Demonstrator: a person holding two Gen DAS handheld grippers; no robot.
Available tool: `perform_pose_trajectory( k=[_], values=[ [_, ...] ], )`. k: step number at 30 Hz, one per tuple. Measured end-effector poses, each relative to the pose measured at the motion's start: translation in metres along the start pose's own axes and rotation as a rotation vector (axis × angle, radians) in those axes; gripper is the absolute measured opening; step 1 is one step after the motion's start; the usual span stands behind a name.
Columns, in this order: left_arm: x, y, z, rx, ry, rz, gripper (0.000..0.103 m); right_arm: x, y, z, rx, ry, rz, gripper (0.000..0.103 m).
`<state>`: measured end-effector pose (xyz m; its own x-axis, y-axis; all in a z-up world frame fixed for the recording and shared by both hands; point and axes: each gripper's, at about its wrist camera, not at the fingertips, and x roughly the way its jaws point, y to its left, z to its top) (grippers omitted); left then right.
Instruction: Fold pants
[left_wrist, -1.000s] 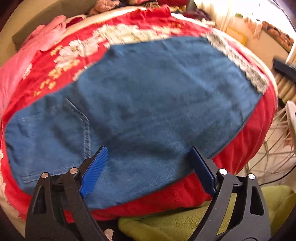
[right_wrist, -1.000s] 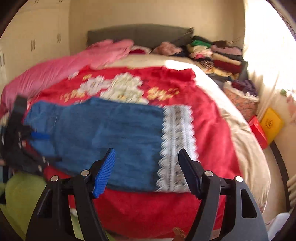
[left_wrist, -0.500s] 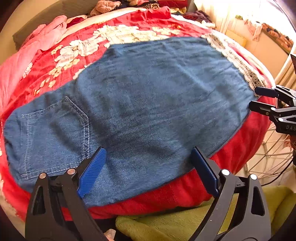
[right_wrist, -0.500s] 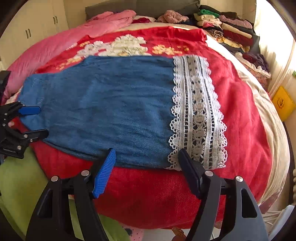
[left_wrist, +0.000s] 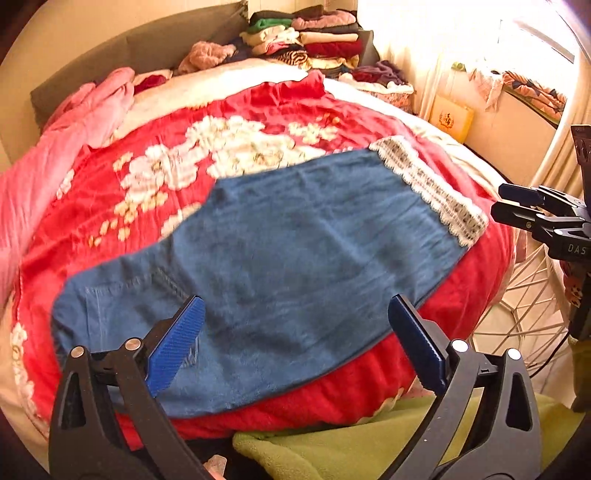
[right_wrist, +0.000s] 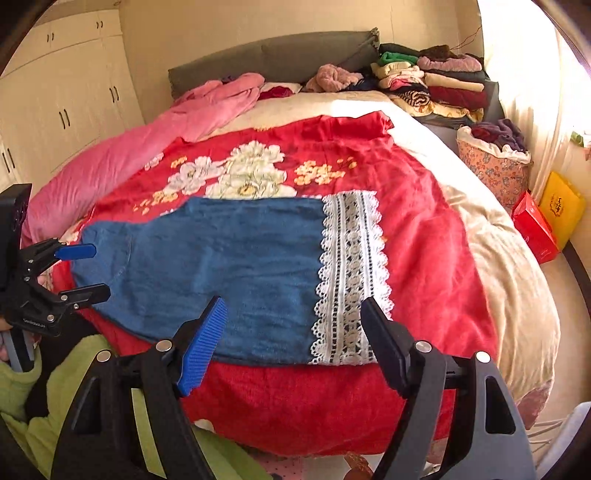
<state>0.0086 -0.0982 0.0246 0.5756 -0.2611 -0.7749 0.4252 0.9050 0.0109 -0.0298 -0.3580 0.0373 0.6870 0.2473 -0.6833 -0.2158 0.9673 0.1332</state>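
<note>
- Left gripper (left_wrist: 293, 319) spread wide and still widening, blue pads (left_wrist: 173, 347) gripping nothing, poised above the waist end of the denim pants (left_wrist: 295, 266), off the cloth.
- Right gripper (right_wrist: 293, 321) released too, jaws opening, nothing clamped between them, poised over the near edge of the pants by the white lace hem (right_wrist: 351, 273).
- Pants spread flat across the red floral blanket (right_wrist: 424, 229), waist and back pocket (left_wrist: 122, 306) toward the left gripper, lace cuff toward the right one.
- Blanket draped over the bed, pink quilt (right_wrist: 147, 147) along its far left side, grey headboard (right_wrist: 280, 55) behind.
- Stack of folded clothes (right_wrist: 432, 81) at the bed's far right corner; green cloth (left_wrist: 351, 446) below the near edge.
</note>
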Motion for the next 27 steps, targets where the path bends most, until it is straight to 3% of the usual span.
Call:
perform_pose_trajectory(
  k=[12, 27],
  values=[
    [-0.005, -0.033, 0.046, 0.082, -0.052, -0.024, 0.093, -0.028, -0.021, 0.006, 0.033, -0.076, -0.046, 0.074],
    [0.025, -0.056, 0.084, 0.147, -0.025, -0.043, 0.093, -0.034, -0.041, -0.001, 0.088, -0.110, -0.065, 0.074]
  ],
)
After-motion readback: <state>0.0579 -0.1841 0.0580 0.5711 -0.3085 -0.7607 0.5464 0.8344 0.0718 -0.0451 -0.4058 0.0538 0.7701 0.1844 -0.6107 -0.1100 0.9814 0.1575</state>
